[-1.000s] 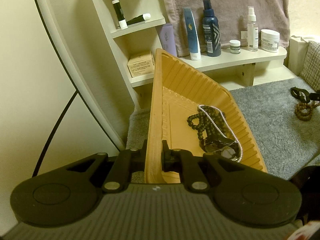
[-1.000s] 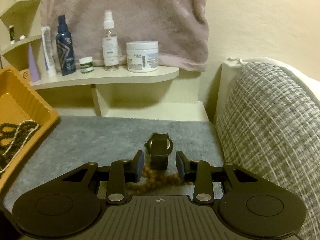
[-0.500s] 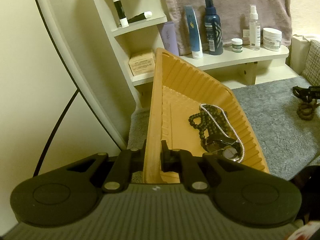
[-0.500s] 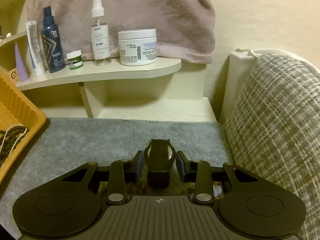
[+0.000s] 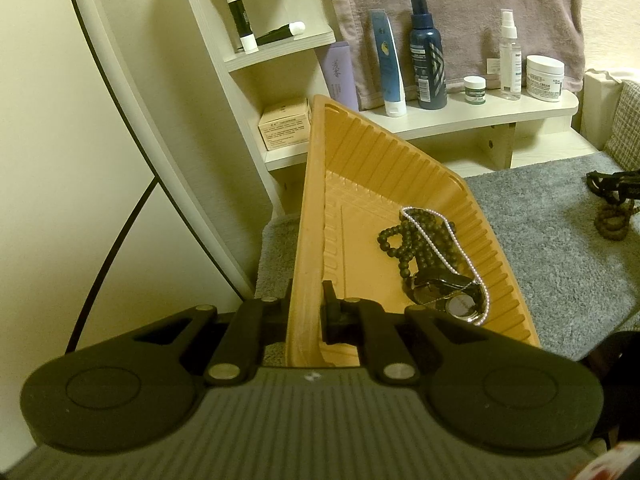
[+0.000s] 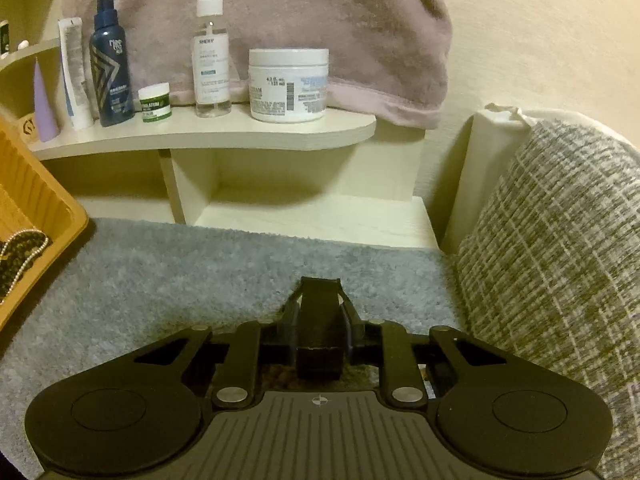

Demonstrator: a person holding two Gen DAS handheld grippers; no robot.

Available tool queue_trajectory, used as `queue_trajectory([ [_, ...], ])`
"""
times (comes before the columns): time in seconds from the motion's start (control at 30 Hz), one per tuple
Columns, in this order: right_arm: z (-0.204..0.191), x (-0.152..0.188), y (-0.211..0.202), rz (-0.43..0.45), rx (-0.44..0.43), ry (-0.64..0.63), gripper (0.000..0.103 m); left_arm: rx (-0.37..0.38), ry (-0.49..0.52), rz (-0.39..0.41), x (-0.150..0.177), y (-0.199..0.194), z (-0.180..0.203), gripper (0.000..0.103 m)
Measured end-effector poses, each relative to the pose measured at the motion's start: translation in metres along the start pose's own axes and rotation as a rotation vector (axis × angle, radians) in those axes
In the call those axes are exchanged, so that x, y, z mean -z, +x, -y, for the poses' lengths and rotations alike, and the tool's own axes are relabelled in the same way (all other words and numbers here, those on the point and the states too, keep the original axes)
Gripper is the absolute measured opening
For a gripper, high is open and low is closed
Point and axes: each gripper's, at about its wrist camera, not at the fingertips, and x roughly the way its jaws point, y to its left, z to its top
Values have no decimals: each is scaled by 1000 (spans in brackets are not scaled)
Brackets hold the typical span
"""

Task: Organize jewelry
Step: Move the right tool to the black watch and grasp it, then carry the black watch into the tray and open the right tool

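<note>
My left gripper (image 5: 306,300) is shut on the near side wall of the orange ribbed tray (image 5: 360,168). Inside the tray lie a dark bead necklace (image 5: 404,240), a thin pearl chain (image 5: 440,236) and a silver-faced watch (image 5: 444,292). On the grey mat (image 6: 160,272), my right gripper (image 6: 320,320) has its jaws closing on a black watch (image 6: 320,308), and the pads press its strap from both sides. A brown bead bracelet (image 6: 280,378) lies under the fingers, mostly hidden. The left wrist view shows that bracelet (image 5: 612,220) at its far right edge.
A cream shelf (image 6: 240,136) behind the mat carries bottles, a tube and jars, under a hanging pink towel (image 6: 320,20). A checked grey cushion (image 6: 560,260) rises to the right of the watch. A curved white panel (image 5: 120,100) stands left of the tray.
My right gripper moved forward around the black watch and its jaws narrowed onto the strap, squeezing it out of round. The left gripper and tray stayed put.
</note>
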Motion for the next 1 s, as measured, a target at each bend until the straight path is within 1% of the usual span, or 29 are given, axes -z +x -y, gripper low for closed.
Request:
queue_trajectory([
  [0.67,-11,-18,-46,91,-38,-44,21,1,4,4,-2,-2,3,9],
  [0.87,-29,-30,-61,113,-95,-65,21,1,3,4,-2,-3,3,9],
  [1.0,-51,-39,-72,125,-163,-87,21,1,5,5,-2,-3,4,9],
])
